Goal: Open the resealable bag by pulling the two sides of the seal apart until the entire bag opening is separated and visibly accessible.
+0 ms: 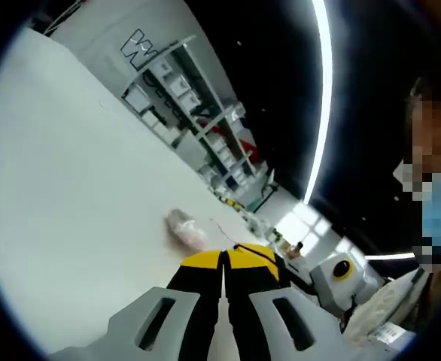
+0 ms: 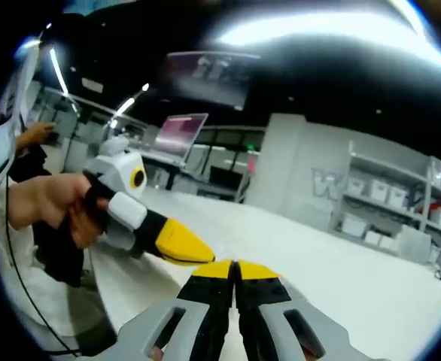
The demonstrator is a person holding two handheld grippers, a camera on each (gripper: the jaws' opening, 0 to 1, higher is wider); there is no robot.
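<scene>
So: bag (image 1: 186, 229) prob light, soft, floppy, slippery; best grab 2 sides of seal, but seal too blurry to find. Looks small, crumpled, pale pink, see-thru. Lies on white table (image 1: 70, 188), just past left gripper (image 1: 225, 259), not touching. Left jaws shut, empty. Right gripper (image 2: 234, 268) jaws shut too, empty, near tip of left one.

The left gripper (image 1: 226, 257) has its yellow-tipped jaws pressed together with nothing between them. The right gripper (image 2: 234, 268) likewise has its jaws closed and empty. In the right gripper view, a bare hand (image 2: 55, 204) grasps the left gripper's handle.
</scene>
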